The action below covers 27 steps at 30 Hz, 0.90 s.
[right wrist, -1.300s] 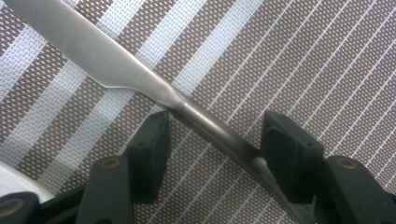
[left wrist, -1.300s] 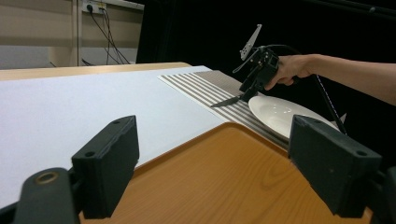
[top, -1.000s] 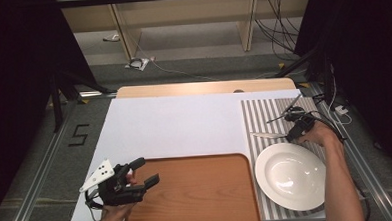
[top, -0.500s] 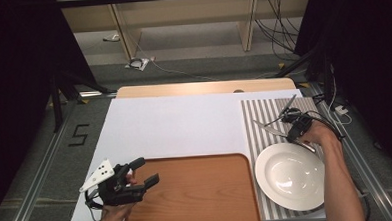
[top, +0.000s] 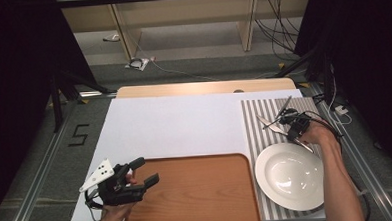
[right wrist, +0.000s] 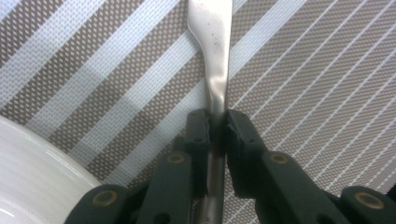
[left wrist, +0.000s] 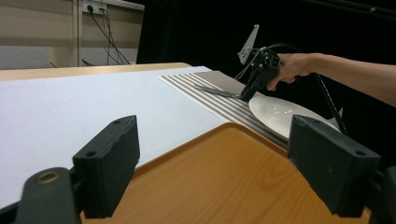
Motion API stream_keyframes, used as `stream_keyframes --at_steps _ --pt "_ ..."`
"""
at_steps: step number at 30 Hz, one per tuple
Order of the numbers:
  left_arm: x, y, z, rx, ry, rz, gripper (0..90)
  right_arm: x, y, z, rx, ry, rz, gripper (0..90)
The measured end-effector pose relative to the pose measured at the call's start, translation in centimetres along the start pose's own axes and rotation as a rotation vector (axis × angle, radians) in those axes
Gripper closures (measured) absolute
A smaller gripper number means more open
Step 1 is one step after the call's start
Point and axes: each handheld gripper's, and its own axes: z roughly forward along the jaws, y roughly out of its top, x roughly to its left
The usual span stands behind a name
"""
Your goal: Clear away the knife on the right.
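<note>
Plenty of open room across the white surface (top: 184,126) and the wooden tray (top: 197,190). The right side is tighter: the white plate (top: 289,176) sits just beside the right tool (top: 291,128) on the striped placemat (top: 264,117).

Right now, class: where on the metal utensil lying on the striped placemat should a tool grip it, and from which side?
Grip the metal utensil at its narrow handle, coming from above with one jaw on each long side. It lies flat on the striped placemat, and the neck is slim enough to pinch. The right tool, having just closed, clamps it there.
</note>
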Motion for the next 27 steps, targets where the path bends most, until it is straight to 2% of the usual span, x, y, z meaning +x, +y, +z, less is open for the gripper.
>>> stream_keyframes --at_steps 11,12,13,14,15,16,17,18,20,21,22,23,27 --pt "0.0 0.0 0.0 -0.001 0.002 0.000 17.0 0.2 -0.6 -1.9 -0.089 -0.054 0.006 80.9" --pt "0.0 0.0 0.0 -0.001 0.002 -0.001 17.0 0.4 -0.6 -2.6 -0.118 -0.068 0.009 80.9" --pt "0.0 0.0 0.0 -0.001 0.002 -0.001 17.0 0.4 -0.6 -2.6 -0.118 -0.068 0.009 80.9" --pt "0.1 0.0 0.0 0.000 0.004 -0.004 17.0 0.5 -0.7 -3.2 -0.156 -0.085 0.005 80.9" --pt "0.1 0.0 0.0 0.000 0.004 -0.004 17.0 0.5 -0.7 -3.2 -0.156 -0.085 0.005 80.9" --pt "0.1 0.0 0.0 0.000 0.004 -0.004 17.0 0.8 -0.8 -4.0 -0.192 -0.104 0.000 80.9" --pt "0.1 0.0 0.0 0.000 0.004 -0.004 17.0 0.8 -0.8 -4.0 -0.192 -0.104 0.000 80.9" --pt "0.0 0.0 0.0 -0.001 0.004 -0.004 17.0 1.1 -0.9 -4.9 -0.234 -0.120 0.001 80.8" --pt "0.0 0.0 0.0 -0.001 0.005 -0.001 17.0 1.6 -1.0 -5.7 -0.273 -0.138 -0.004 80.9" --pt "0.0 0.0 0.0 -0.001 0.005 -0.001 17.0 1.6 -1.0 -5.7 -0.273 -0.138 -0.004 80.9" --pt "0.0 0.0 0.0 -0.001 0.006 -0.002 17.0 2.3 -1.0 -6.5 -0.308 -0.145 -0.009 80.8" --pt "0.0 0.0 0.0 -0.001 0.006 -0.002 16.9 2.3 -1.0 -6.5 -0.308 -0.145 -0.009 80.8" --pt "0.0 0.0 0.0 -0.002 0.006 -0.001 16.9 3.8 -1.2 -8.0 -0.368 -0.165 -0.011 80.8"
